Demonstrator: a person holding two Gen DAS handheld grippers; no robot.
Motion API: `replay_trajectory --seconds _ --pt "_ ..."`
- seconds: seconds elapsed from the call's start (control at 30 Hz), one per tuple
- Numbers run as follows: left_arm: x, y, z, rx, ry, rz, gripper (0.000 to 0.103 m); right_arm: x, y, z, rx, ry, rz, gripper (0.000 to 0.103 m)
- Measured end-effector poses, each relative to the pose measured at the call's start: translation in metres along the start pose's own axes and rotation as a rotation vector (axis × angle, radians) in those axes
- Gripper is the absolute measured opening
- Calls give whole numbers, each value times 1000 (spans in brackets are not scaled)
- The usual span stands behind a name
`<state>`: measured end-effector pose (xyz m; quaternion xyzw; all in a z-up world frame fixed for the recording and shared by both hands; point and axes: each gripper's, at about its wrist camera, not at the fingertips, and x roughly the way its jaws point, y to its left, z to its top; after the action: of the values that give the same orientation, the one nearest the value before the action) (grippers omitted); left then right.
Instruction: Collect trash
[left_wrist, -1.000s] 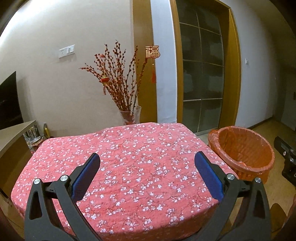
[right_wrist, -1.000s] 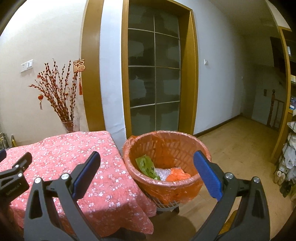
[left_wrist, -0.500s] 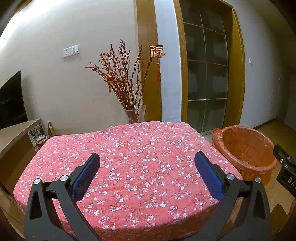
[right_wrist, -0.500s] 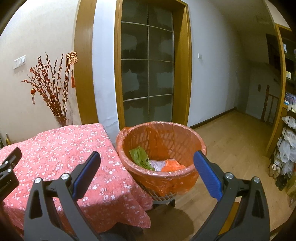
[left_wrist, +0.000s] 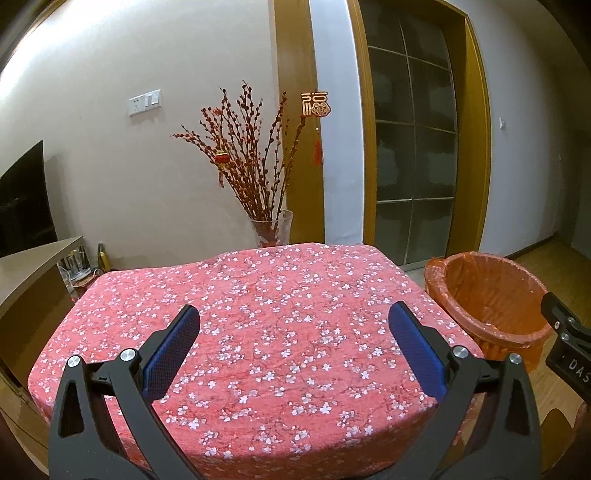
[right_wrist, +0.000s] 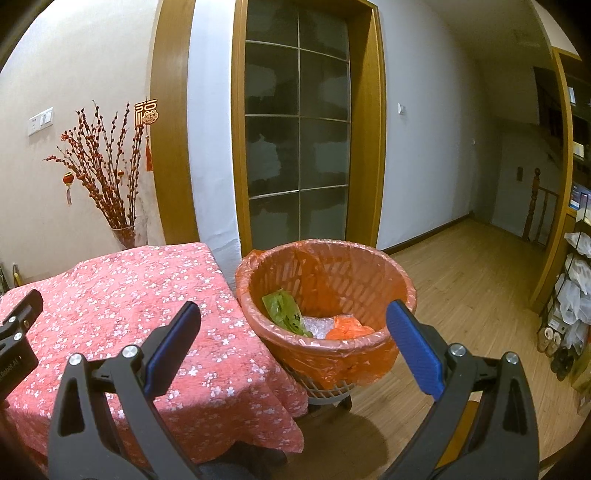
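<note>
Judging from what lies before you, the collecting looks all but finished: the desk (left_wrist: 258, 314) under its pink blossom-print tablecloth (right_wrist: 122, 295) carries nothing loose in either view, and the trash sits in the orange-lined wastebasket (right_wrist: 369, 288) just beside the desk's right edge, where you can make out a green wrapper (right_wrist: 284, 310), a clear crinkled plastic piece (right_wrist: 319, 326) and an orange scrap (right_wrist: 349, 326) at the bottom. Your left gripper (left_wrist: 295, 341) hangs over the near part of the desk with its jaws spread wide and nothing between them; your right gripper (right_wrist: 293, 338) hangs near the basket's front rim, jaws equally wide and empty. What is left, if anything, you would have to find outside these views, since the desk's near edge and the floor beneath it are hidden. Around you is a living room: a glass vase of red-budded branches (left_wrist: 255, 173) stands behind the desk's far edge, a wood-framed glazed door (right_wrist: 299, 140) rises behind the basket, a dark TV screen (left_wrist: 22, 199) sits over a low cabinet on the left, and wood flooring (right_wrist: 480, 280) runs off to the right towards a cluttered rack (right_wrist: 569, 291)
</note>
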<state>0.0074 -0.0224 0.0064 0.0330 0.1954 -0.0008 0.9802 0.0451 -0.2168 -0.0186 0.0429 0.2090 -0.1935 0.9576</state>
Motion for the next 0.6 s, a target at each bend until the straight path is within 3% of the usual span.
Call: replay_trajectory --seconds 0.6 --pt "4 1 1 -14 20 -9 101 4 -1 -1 -4 18 3 98"
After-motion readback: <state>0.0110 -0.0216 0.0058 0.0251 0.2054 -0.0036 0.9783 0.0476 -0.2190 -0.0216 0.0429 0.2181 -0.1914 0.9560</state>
